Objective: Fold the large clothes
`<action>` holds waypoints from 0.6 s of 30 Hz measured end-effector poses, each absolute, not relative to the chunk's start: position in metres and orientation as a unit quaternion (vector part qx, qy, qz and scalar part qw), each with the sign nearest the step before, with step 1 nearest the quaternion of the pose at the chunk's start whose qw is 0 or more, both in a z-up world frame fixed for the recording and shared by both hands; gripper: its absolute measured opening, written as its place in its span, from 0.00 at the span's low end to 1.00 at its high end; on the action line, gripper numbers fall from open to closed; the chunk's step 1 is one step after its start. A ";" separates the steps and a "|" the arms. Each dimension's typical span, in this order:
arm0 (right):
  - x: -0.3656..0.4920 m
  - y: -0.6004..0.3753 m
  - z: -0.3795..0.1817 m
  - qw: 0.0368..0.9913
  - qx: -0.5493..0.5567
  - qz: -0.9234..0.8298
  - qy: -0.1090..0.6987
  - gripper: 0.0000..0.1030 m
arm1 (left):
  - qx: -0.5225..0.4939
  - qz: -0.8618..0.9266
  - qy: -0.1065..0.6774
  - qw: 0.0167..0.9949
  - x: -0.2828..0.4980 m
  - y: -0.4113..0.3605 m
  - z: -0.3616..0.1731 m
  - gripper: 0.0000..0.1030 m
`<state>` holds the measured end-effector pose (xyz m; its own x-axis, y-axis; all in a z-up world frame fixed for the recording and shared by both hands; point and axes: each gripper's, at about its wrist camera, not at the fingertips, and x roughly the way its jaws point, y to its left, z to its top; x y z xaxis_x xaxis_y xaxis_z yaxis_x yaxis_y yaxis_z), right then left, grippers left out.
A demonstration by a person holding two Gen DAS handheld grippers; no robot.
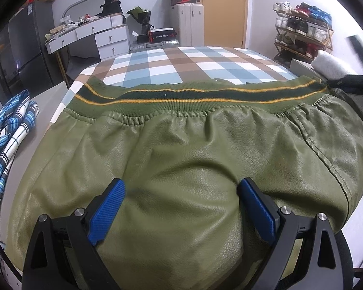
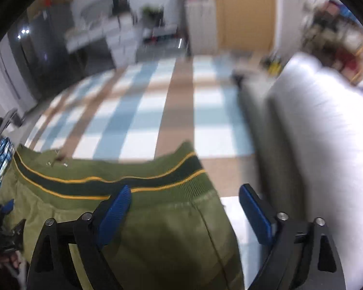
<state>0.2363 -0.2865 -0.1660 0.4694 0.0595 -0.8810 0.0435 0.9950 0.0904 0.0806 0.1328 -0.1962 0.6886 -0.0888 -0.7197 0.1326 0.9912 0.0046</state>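
The left gripper (image 1: 181, 191) – fingers spread – hangs over the green jacket (image 1: 193, 159), its striped hem (image 1: 200, 95) running crosswise on the checked bed (image 1: 193, 62); the right gripper (image 2: 185, 194) gapes too.

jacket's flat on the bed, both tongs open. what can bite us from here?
1. The jacket looks like smooth, stiff leatherette; the open left tongs may slip or pinch only a shallow wrinkle.
2. The right tongs straddle the jacket's right edge near the ribbed hem, so closing there may catch one layer only. The right view is blurred, so alignment is uncertain.
3. The plaid shirt lies close on the left; a fold that way could land on it.
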 end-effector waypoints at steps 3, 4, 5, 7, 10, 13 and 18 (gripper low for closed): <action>0.248 -0.300 -0.180 0.829 0.101 0.029 0.550 0.51 | 0.028 -0.060 0.388 0.919 0.080 0.133 -0.196 0.91; 0.247 -0.298 -0.174 0.832 0.087 0.031 0.547 0.47 | 0.028 -0.059 0.388 0.919 0.080 0.133 -0.196 0.91; 0.246 -0.296 -0.167 0.837 0.075 0.033 0.542 0.42 | 0.028 -0.058 0.388 0.919 0.080 0.133 -0.196 0.91; 0.239 -0.289 -0.145 0.856 0.037 0.022 0.515 0.11 | 0.028 -0.058 0.391 0.918 0.081 0.132 -0.196 0.91; 0.233 -0.291 -0.118 0.877 0.038 0.032 0.479 0.12 | 0.028 -0.057 0.396 0.916 0.083 0.132 -0.194 0.91; 0.239 -0.301 -0.132 0.878 0.047 0.007 0.476 0.12 | 0.029 -0.057 0.405 0.912 0.085 0.130 -0.192 0.91; 0.264 -0.319 -0.200 0.842 0.030 -0.077 0.533 0.09 | 0.025 -0.069 0.428 0.901 0.086 0.132 -0.185 0.90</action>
